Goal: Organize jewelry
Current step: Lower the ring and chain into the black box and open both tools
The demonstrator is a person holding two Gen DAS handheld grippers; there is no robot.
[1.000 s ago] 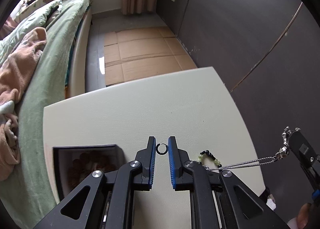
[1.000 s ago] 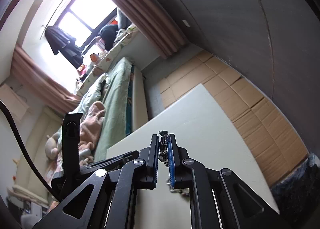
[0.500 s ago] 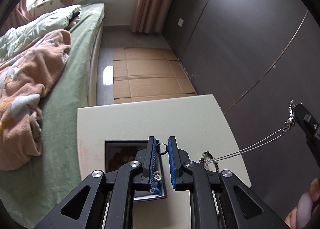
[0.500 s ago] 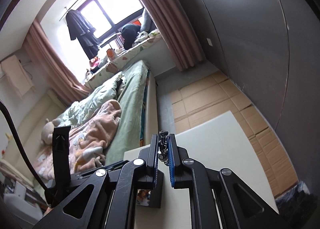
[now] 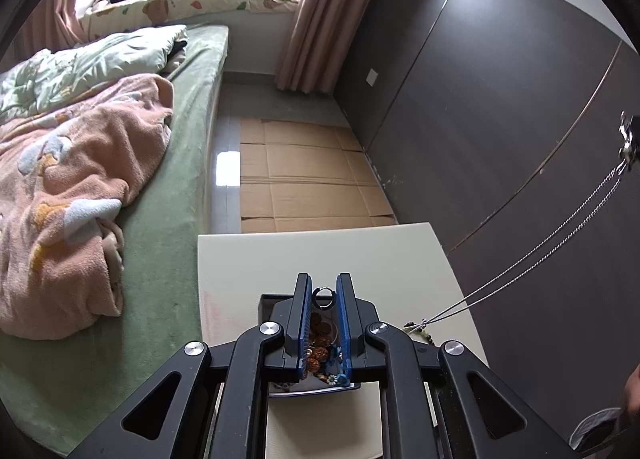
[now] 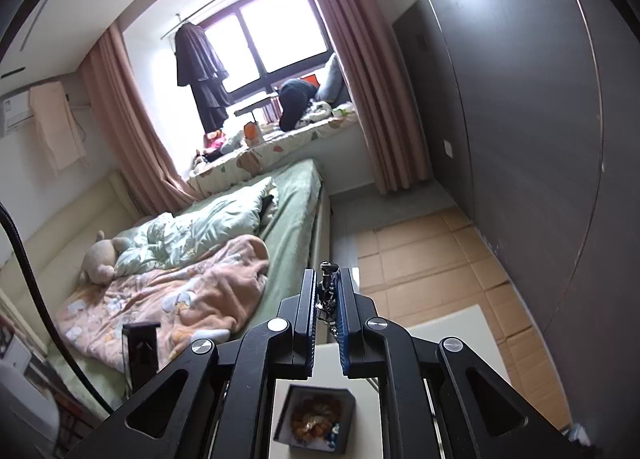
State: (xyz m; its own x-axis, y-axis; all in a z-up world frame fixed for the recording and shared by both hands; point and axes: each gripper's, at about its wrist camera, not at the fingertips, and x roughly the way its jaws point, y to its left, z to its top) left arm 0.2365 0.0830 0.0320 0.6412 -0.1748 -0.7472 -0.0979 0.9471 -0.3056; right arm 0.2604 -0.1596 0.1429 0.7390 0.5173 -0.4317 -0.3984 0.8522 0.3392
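Moved: both hand-held grippers had risen since the earlier frames; the desk looked smaller and lower, and the chain's slope was steeper.
Bed (image 5: 176,219): green sheet, pink blanket, left of the desk.
Desk (image 5: 320,255): cream top, carrying the box.
Box (image 6: 316,419): dark, open, beads and trinkets inside, seen below both grippers.
Left hand-held gripper (image 5: 324,295): narrow, pads pinching a small ring (image 5: 323,296) at the tips, above the box.
Right hand-held gripper (image 6: 329,287): narrow, clamped on the chain's clasp (image 6: 327,285).
Chain (image 5: 560,239): silver, doubled, taut from the clasp down to beads (image 5: 420,329) by the desk's right edge.
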